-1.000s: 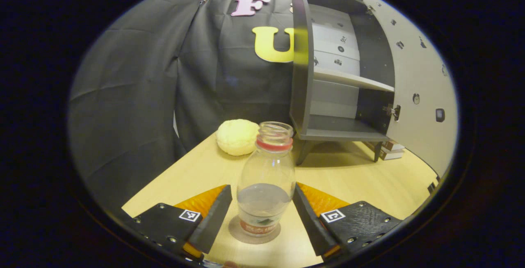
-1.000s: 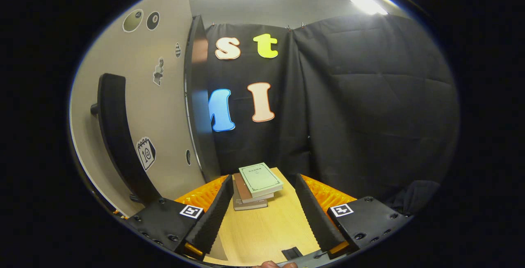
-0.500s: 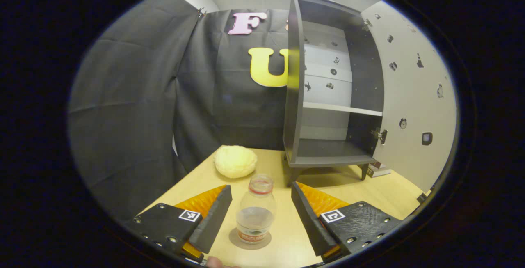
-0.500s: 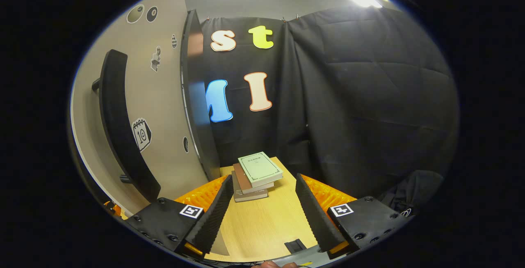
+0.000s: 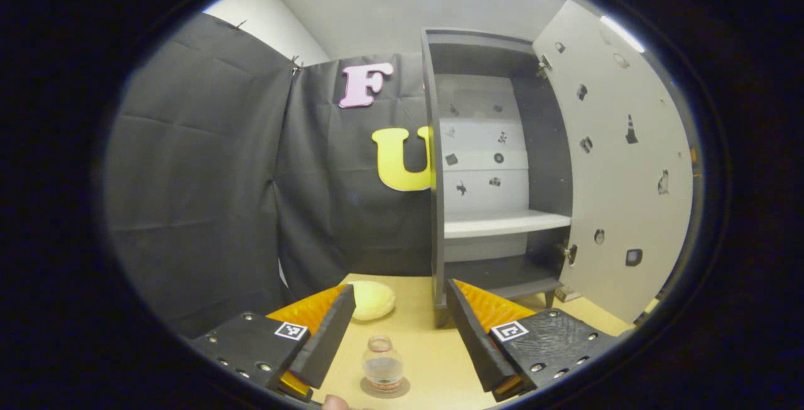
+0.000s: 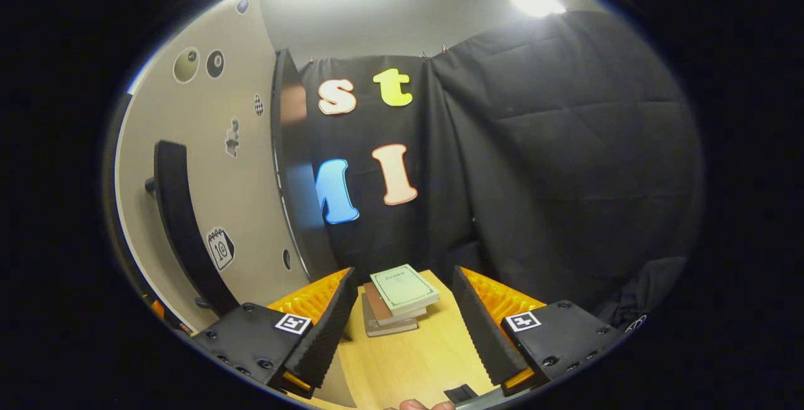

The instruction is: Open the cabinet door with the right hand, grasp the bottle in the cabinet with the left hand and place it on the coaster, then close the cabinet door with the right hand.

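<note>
In the left gripper view a small clear bottle (image 5: pixel 383 371) with a red neck ring and no cap stands upright on a round brown coaster (image 5: pixel 384 388) on the wooden table. My left gripper (image 5: pixel 400 325) is open, drawn back and above the bottle, touching nothing. The dark cabinet (image 5: pixel 496 171) stands beyond with bare shelves, its pale door (image 5: pixel 619 165) swung wide to the right. In the right gripper view my right gripper (image 6: pixel 403 312) is open with nothing between its fingers, right of the door's outer face (image 6: pixel 213 146) and its long dark handle (image 6: pixel 182 221).
A pale yellow round bun (image 5: pixel 372 300) lies on the table left of the cabinet. A stack of books (image 6: pixel 397 297) sits on the table ahead of the right gripper. Black cloth walls close the booth on both sides.
My left gripper has pulled back and risen from the bottle, which stays on the coaster and looks much smaller. The right gripper shifted only slightly beside the door.
</note>
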The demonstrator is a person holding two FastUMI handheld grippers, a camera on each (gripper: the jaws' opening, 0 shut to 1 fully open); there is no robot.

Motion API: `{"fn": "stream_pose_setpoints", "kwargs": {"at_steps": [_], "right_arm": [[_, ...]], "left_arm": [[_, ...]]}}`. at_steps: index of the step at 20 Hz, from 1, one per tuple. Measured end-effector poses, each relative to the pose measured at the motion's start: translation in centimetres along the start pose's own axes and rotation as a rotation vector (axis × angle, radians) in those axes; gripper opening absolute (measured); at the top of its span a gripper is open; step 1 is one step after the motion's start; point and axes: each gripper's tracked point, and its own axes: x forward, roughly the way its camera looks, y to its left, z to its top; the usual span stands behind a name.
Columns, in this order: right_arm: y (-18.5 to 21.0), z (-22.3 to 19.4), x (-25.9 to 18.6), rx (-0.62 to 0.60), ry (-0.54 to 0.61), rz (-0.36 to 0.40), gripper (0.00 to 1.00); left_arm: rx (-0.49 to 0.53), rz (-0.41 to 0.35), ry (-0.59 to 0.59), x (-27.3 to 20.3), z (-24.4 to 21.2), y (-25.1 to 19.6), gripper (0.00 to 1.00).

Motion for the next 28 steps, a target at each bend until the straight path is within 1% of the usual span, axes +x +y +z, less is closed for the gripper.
{"fn": "stream_pose_setpoints", "kwargs": {"at_steps": [1, 4, 5, 6, 8, 9, 11, 12, 13, 15, 17, 18, 19, 22, 26, 27, 28], "right_arm": [[-0.1, 0.2, 0.0, -0.012, 0.003, 0.013, 0.96], [-0.2, 1.4, -0.2, -0.055, -0.004, 0.060, 0.96], [0.0, 1.5, -0.3, -0.059, 0.003, 0.079, 0.96], [0.5, 1.5, -0.4, -0.059, 0.015, 0.111, 0.96], [1.2, 1.8, -0.6, -0.049, 0.025, 0.164, 0.96], [1.6, 2.2, -0.7, -0.045, 0.017, 0.192, 0.96], [2.1, 2.7, -0.8, -0.035, 0.004, 0.244, 0.96], [2.6, 2.9, -0.8, -0.030, 0.007, 0.278, 0.96], [3.0, 3.0, -0.9, -0.028, 0.007, 0.303, 0.96], [3.5, 3.3, -0.9, -0.033, -0.003, 0.330, 0.96], [4.3, 3.3, -1.0, -0.049, -0.003, 0.347, 0.96], [4.8, 3.3, -1.2, -0.062, -0.003, 0.357, 0.96], [5.5, 3.3, -1.4, -0.075, -0.006, 0.368, 0.96], [6.8, 3.3, -1.9, -0.095, -0.014, 0.376, 0.96], [6.8, 4.5, -2.4, -0.113, -0.028, 0.309, 0.95], [7.0, 4.7, -2.6, -0.119, -0.027, 0.301, 0.95], [7.2, 4.9, -3.0, -0.124, -0.028, 0.290, 0.89]], "left_arm": [[-0.014, 0.001, 0.001, -0.2, 0.6, -1.3, 0.90], [-0.074, -0.020, -0.009, -0.9, 3.7, -5.2, 0.90], [-0.077, -0.024, -0.010, -1.1, 4.2, -6.1, 0.88], [-0.061, -0.019, -0.009, -1.6, 4.8, -7.1, 0.90], [-0.018, -0.022, 0.004, -2.8, 4.9, -9.2, 0.90], [0.003, -0.029, 0.015, -3.4, 4.7, -10.3, 0.87], [0.035, -0.034, 0.028, -5.2, 4.8, -12.1, 0.87], [0.042, -0.035, 0.036, -6.1, 4.8, -12.8, 0.90], [0.041, -0.042, 0.048, -6.7, 4.6, -13.5, 0.87], [0.028, -0.065, 0.068, -7.7, 4.5, -14.8, 0.87], [0.008, -0.088, 0.070, -8.2, 4.9, -15.5, 0.90], [0.006, -0.094, 0.069, -8.1, 5.0, -15.7, 0.90], [0.008, -0.092, 0.066, -8.2, 5.2, -15.3, 0.87], [-0.003, -0.083, 0.048, -7.1, 5.7, -14.3, 0.88], [-0.028, -0.086, 0.067, -5.9, 5.3, -12.1, 0.88], [-0.030, -0.077, 0.075, -5.6, 5.1, -11.1, 0.90], [-0.034, -0.072, 0.085, -5.4, 4.8, -10.1, 0.87]]}}
